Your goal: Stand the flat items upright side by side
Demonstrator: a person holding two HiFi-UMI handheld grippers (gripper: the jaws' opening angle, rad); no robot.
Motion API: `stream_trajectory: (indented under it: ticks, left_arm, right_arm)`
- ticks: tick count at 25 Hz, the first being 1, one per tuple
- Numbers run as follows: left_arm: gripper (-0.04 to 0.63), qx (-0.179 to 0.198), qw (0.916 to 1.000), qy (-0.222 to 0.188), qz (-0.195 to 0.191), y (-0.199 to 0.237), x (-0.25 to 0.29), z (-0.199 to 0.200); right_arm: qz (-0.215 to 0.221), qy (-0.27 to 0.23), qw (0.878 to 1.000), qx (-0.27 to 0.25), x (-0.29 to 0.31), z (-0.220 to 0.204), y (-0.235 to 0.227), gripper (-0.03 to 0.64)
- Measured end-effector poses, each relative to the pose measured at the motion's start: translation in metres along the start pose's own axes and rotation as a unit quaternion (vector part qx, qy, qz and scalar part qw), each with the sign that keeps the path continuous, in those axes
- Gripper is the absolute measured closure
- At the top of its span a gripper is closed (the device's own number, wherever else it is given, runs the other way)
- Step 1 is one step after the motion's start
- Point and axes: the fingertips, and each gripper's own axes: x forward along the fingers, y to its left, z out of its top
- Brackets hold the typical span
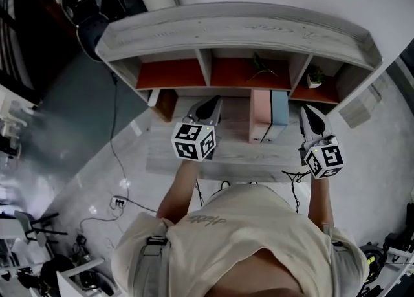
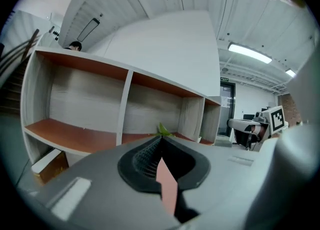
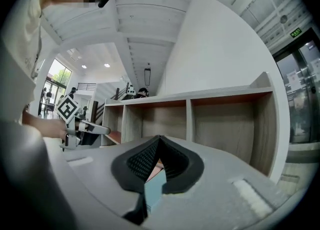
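Looks like a big open lab or test space, not a home: strip lights run along a ribbed white ceiling, and a green exit sign hangs over glass doors on the far right. Down on the pale floor, a power strip and loose cable trail left of the wooden shelf unit.

Both arms reach forward, left tool and right tool fully closed.
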Motion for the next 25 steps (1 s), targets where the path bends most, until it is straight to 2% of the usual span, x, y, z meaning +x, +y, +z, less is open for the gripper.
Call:
stream_trajectory:
  ticks: [6,10,17,25]
  left_arm:
    - [0.583,0.051,0.9978,-0.019,0.037,0.014,-0.001,0.019]
    - [0.583,0.039,0.9983,-0.021,0.038,0.015,-0.002,0.017]
    - [0.583,0.010,0.9991,-0.003,0.040,0.029,0.000,-0.002]
    - [0.583,0.008,0.9991,0.011,0.041,0.029,-0.003,-0.015]
  right_arm:
    - [-0.001,-0.005,1.000,-0.014,0.007,0.012,-0.001,0.615]
    - [-0.001,0.001,1.000,-0.008,0.006,0.010,-0.002,0.615]
    - [0.001,0.010,1.000,-0.006,0.007,0.005,0.000,0.615]
    - [-0.010,0.022,1.000,-0.004,0.000,-0.003,-0.008,0.615]
